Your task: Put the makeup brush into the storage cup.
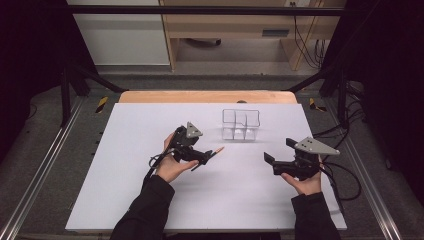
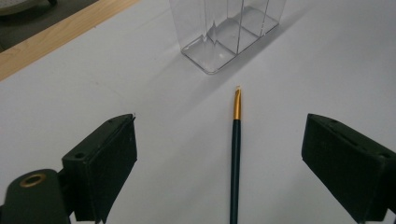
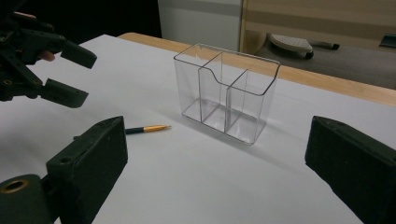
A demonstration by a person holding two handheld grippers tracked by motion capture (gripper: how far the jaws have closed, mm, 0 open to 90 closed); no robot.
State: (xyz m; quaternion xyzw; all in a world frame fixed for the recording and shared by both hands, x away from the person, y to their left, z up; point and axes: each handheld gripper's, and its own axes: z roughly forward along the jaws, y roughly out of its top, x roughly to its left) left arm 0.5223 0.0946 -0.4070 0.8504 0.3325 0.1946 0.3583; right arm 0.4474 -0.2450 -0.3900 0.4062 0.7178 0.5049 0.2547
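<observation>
Left gripper (image 1: 204,161) hovering over the pen (image 2: 236,154), jaws spread wide and gripping nothing; pen flat on the white table (image 1: 150,115), lying between the two jaws in the left gripper view, touching neither; gold-banded tip pointing at the clear organizer (image 3: 226,93) (three compartments, upright, all bare), tip near its base but apart from it. Right gripper (image 1: 275,154) off to the right of the table, well apart from the pen, jaws likewise wide apart with nothing between them; facing the organizer in the right gripper view. Wooden table edge (image 1: 205,96) beyond the white sheet.
</observation>
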